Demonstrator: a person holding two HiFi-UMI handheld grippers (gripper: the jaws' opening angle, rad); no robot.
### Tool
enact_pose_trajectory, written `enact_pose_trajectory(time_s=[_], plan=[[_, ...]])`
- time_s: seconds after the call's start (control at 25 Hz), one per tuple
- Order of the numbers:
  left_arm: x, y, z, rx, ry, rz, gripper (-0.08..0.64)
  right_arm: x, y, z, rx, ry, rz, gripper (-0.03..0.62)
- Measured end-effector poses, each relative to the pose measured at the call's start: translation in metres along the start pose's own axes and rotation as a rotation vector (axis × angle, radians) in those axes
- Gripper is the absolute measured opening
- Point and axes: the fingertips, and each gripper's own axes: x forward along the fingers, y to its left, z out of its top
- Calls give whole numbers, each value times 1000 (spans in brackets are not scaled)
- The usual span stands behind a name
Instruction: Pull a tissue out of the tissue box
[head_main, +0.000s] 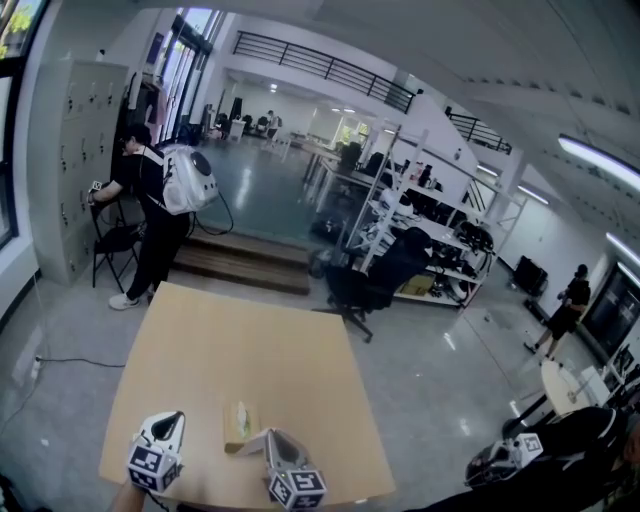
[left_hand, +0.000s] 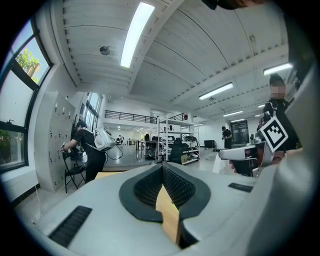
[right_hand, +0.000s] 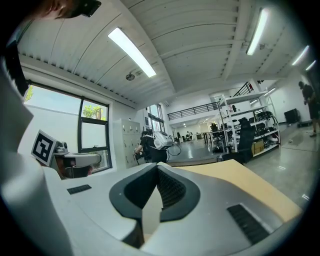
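A small tan, oblong tissue box (head_main: 237, 424) lies on a light wooden counter (head_main: 250, 340), close to its near edge. Any print on the box is too small to read. The left hand-held gripper (head_main: 172, 420) and the right hand-held gripper (head_main: 270, 438) sit either side of it, each with jaws closed together and nothing between them. Each bears a cube (head_main: 150, 466) of black-and-white square markers.

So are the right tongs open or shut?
Shut. The right tongs have their tips touching in the right gripper view, with nothing held between them.
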Motion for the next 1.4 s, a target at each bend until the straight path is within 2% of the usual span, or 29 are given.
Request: enact_pose_trajectory(time_s=[0.64, 1.4], plan=[[-13, 4, 1, 1, -12, -31, 7, -14, 19, 6, -7, -7, -39, 0], [-10, -5, 2, 0, -15, -34, 8, -20, 13, 8, -16, -9, -40, 0]])
